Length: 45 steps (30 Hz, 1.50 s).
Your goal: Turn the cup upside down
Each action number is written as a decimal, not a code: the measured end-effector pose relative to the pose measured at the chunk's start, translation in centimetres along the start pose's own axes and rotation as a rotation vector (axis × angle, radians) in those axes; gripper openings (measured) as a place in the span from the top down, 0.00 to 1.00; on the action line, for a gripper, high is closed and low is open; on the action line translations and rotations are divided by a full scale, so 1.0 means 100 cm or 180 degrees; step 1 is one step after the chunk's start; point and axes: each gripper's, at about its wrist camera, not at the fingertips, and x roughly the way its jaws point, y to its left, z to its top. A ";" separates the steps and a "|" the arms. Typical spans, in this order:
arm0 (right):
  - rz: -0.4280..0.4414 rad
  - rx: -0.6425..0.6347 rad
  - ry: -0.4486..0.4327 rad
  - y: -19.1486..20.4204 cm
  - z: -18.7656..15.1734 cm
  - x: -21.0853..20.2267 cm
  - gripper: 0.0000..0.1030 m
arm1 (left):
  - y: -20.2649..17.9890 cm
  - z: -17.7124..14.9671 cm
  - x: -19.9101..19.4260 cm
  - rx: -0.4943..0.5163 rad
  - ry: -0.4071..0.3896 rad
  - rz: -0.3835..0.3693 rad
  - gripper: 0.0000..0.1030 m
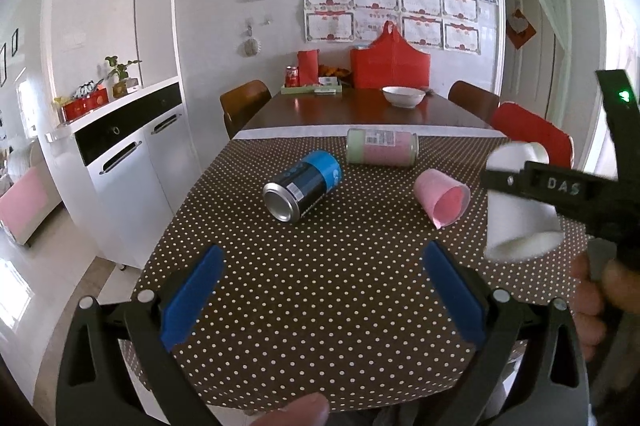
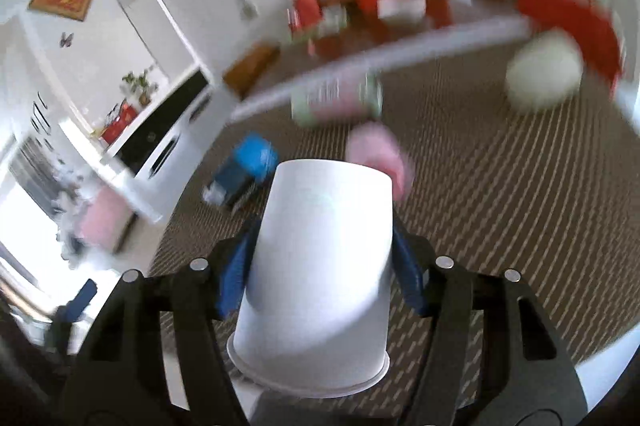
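The right gripper (image 2: 320, 266) is clenched on the white paper cup (image 2: 316, 278), blue pads (image 2: 234, 274) pressing the side wall approx mid-height from both sides. The cup is off the brown polka-dot tablecloth (image 1: 300, 286), up in the air at the right side of the table. In the left wrist view the white paper cup (image 1: 520, 202) has its rolled rim pointing down and base up, slightly tilted, so the flip looks mostly done; what's left, I'd judge, is setting it down rim-first. The right view is motion-blurred, so the bkgd detail there is unreliable.

The left gripper (image 1: 320, 290) is released, jaws wide apart w/ nothing between, hovering low over the near edge of the cloth.

Handling: thin paper, very light, walls soft, so too much squeeze will oval or crease it. The tapered wall can slip thru the pads; mid-wall hold, as now, seems the safest spot vs the flimsy rim. An empty cup tips easily, so place it flat before letting go.

Nearby on the cloth: pink paper cup (image 1: 442, 198) on its side, blue-and-black drink can (image 1: 304, 186) on its side, pink-and-green tin (image 1: 382, 147) also lying down. All are well apart from the held cup.
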 end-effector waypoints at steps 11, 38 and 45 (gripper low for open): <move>-0.0494 -0.0553 -0.0599 0.021 -0.055 0.044 0.40 | 0.011 -0.002 -0.002 -0.0094 0.0010 0.0124 0.04; -0.0366 -0.0484 -0.0111 0.013 -0.083 0.053 0.10 | -0.001 -0.008 -0.004 -0.0015 0.0033 0.0073 0.04; -0.0409 -0.0307 0.0123 0.013 -0.053 0.042 0.10 | 0.002 -0.007 -0.004 -0.0040 0.0047 0.0077 0.04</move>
